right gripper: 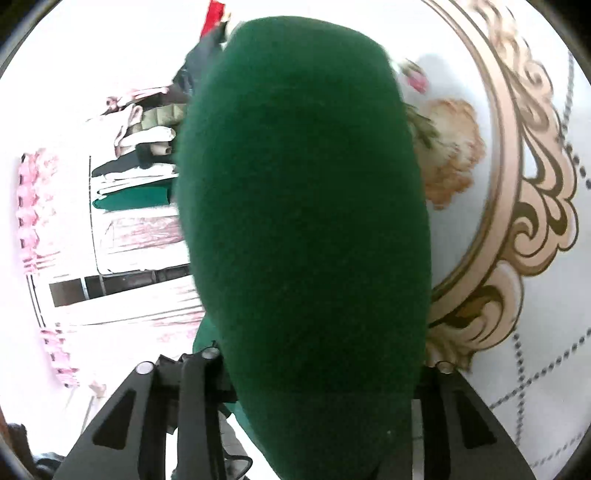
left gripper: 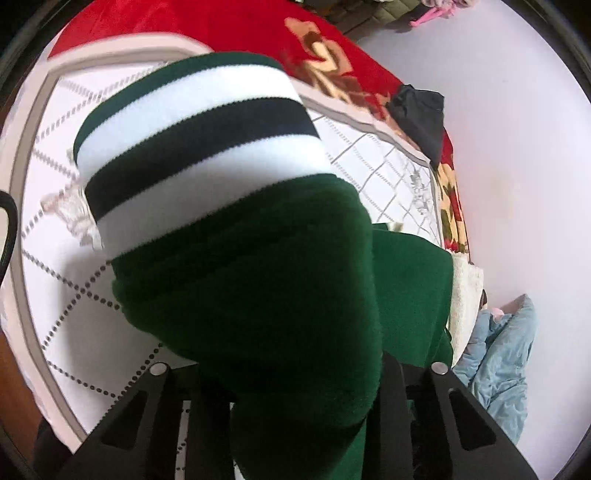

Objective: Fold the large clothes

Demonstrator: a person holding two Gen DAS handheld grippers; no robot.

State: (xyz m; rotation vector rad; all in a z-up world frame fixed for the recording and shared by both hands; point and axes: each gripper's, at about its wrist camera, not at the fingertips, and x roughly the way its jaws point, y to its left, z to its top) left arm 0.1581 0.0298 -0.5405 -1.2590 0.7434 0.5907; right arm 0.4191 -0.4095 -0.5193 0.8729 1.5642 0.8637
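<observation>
Both claws (left gripper: 295,413) (right gripper: 306,406) grip green sweater (left gripper: 266,288)

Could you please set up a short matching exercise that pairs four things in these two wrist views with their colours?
Things:
1. garment held in the left gripper and the right gripper
2. blanket with flowers
3. jacket lying at the lower right
4. bundle on the blanket's edge

Colours:
A. light blue
B. dark green with white and navy stripes
C. black
D. red

Pairs:
1-B: garment
2-D: blanket
3-A: jacket
4-C: bundle
</observation>
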